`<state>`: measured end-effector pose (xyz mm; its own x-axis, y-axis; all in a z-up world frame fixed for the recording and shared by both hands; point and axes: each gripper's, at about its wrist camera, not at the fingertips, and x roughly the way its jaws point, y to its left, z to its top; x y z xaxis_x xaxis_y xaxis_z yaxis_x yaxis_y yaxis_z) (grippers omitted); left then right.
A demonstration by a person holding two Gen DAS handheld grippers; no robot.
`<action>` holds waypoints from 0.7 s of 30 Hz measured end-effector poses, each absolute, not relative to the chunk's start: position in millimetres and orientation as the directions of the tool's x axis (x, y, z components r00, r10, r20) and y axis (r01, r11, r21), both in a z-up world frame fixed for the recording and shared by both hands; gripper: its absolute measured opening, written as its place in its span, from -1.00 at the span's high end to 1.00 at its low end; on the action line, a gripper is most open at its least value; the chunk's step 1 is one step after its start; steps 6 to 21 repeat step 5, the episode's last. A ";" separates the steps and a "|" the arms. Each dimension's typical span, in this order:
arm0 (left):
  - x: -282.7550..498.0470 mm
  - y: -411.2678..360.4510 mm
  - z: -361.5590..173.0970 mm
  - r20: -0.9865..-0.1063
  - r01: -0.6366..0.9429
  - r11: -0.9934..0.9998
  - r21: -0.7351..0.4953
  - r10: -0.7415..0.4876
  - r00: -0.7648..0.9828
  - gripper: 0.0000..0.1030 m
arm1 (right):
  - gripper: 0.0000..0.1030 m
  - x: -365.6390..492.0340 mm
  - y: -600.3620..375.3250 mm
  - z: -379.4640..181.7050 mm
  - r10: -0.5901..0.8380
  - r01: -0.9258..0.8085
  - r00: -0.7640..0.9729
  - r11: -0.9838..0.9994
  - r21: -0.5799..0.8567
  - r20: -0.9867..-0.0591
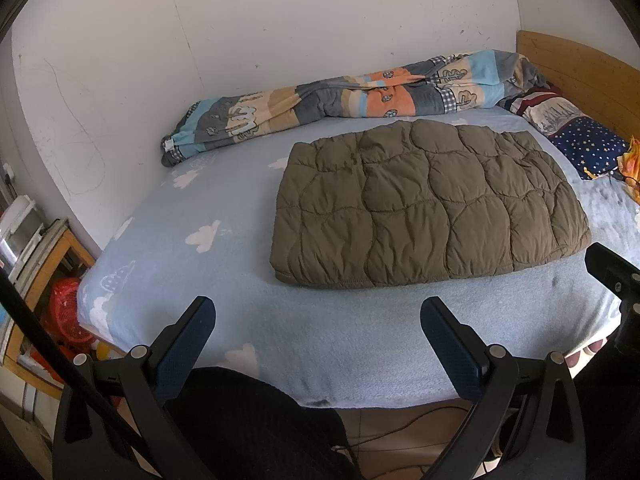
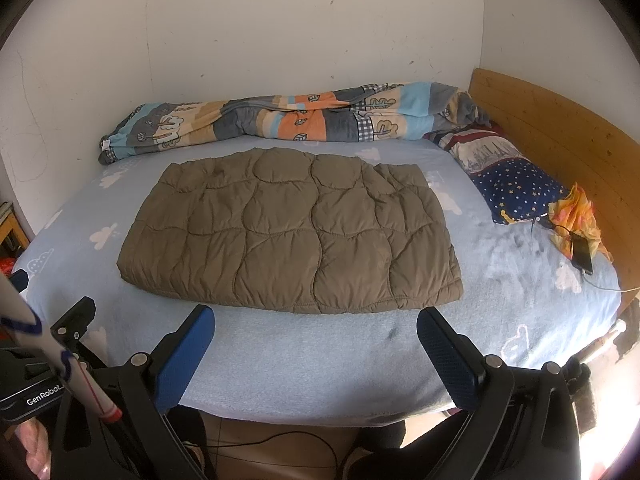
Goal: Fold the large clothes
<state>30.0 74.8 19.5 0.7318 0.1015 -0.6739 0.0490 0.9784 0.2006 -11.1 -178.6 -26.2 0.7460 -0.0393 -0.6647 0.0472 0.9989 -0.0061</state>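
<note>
An olive-brown quilted jacket [image 1: 428, 204] lies folded into a flat rectangle in the middle of the light blue cloud-print bed sheet [image 1: 192, 272]. It also shows in the right wrist view [image 2: 292, 232]. My left gripper [image 1: 318, 312] is open and empty, held back over the bed's near edge, short of the jacket. My right gripper [image 2: 316, 320] is open and empty, just in front of the jacket's near hem. The right gripper's tip also shows at the right edge of the left wrist view [image 1: 612, 272].
A rolled patchwork quilt [image 2: 280, 120] lies along the white wall. A starry pillow [image 2: 516, 188], an orange cloth [image 2: 576, 216] and a phone [image 2: 582, 256] with a cable lie by the wooden headboard [image 2: 560, 132]. A shelf with red items [image 1: 64, 312] stands left of the bed.
</note>
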 end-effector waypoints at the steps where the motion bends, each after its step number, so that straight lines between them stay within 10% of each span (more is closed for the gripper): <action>1: 31.0 76.0 18.0 -0.688 0.064 0.981 0.184 0.082 0.722 -0.98 | -0.99 -11.4 -178.4 -26.5 -0.041 0.048 0.745 0.999 -0.008 -0.665; 21: 42.1 88.3 9.4 -0.741 0.101 0.990 0.097 0.004 0.671 -0.98 | -0.99 -12.7 -178.3 -29.2 -0.027 0.034 0.745 0.999 -0.002 -0.667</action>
